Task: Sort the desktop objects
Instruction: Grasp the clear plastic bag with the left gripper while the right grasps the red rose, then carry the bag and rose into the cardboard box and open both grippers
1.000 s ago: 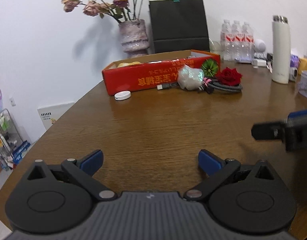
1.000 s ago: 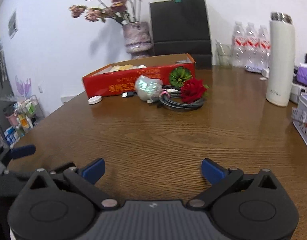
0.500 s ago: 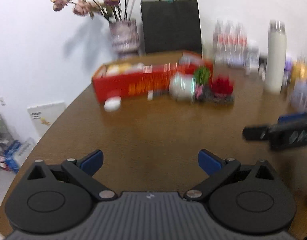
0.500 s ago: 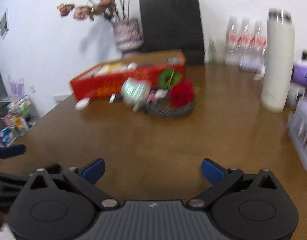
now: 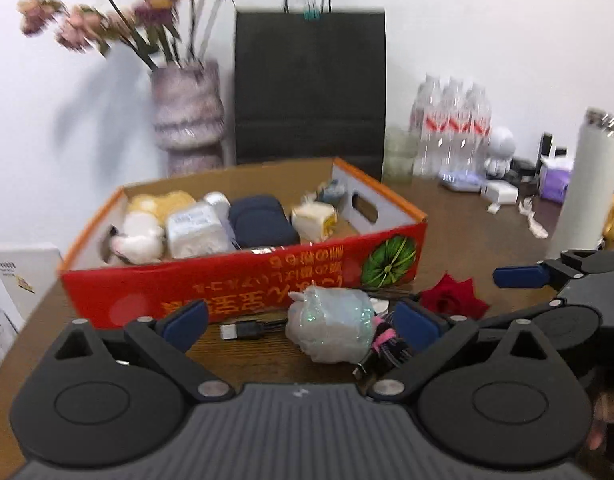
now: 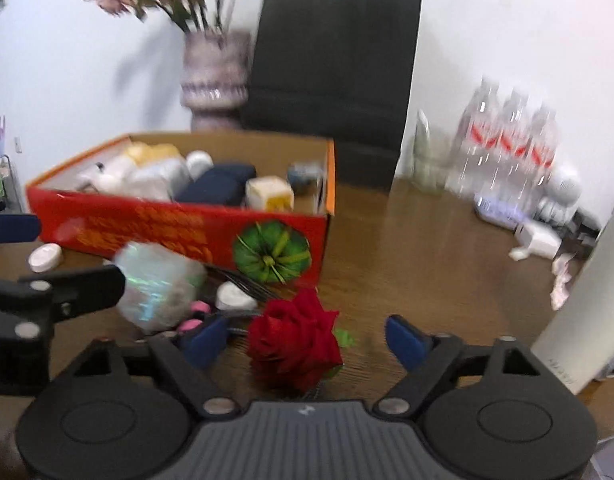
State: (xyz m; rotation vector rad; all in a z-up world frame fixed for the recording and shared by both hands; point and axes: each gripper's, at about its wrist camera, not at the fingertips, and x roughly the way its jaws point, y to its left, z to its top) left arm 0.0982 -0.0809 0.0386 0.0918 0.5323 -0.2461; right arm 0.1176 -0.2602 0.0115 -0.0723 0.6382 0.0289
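A red cardboard box [image 5: 247, 288] [image 6: 179, 228] holds several items on the wooden table. In front of it lie a shiny wrapped bundle [image 5: 333, 328] [image 6: 159, 284], a red rose [image 5: 453, 300] [image 6: 295, 336], a coiled cable with a USB plug [image 5: 243, 330] and a small white disc [image 6: 46, 257]. My left gripper [image 5: 303, 322] is open, with the bundle between its fingers. My right gripper [image 6: 307, 336] is open, with the rose between its fingers. Neither is closed on anything.
A vase of dried flowers [image 5: 187, 116], a black paper bag [image 5: 311, 88], water bottles [image 5: 451, 128] and a tall white flask [image 5: 587, 184] stand behind and to the right. Small white gadgets [image 6: 539, 236] lie at the back right.
Both grippers have moved forward across the table, close up to the box. The bundle and the rose now sit between their open fingers.
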